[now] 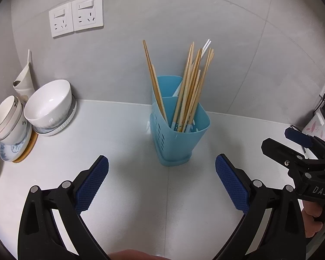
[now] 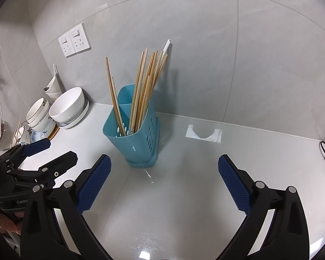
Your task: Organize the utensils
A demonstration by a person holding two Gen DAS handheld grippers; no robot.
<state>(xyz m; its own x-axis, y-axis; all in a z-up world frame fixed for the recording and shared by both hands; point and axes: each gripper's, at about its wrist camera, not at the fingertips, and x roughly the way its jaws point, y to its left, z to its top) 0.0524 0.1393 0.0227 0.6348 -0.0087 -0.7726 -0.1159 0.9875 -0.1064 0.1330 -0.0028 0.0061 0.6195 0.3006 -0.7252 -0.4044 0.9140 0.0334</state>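
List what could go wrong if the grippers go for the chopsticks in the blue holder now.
1. The blue holder looks tall and narrow, and the wooden chopsticks lean far above its rim; a sideways tug might tip it.
2. The chopsticks splay and cross, so closing on one may drag others out.
3. The stacked bowls sit tilted close by on the left gripper side; a wide swing there might knock them.

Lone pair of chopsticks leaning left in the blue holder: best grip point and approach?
Grip the chopstick pair on the bare upper shafts, well above the blue holder rim, coming from above and the left. They lean away from the main bundle, so that side looks open, and the tops stand free. The left gripper is open with nothing in its jaws, and probably suits.
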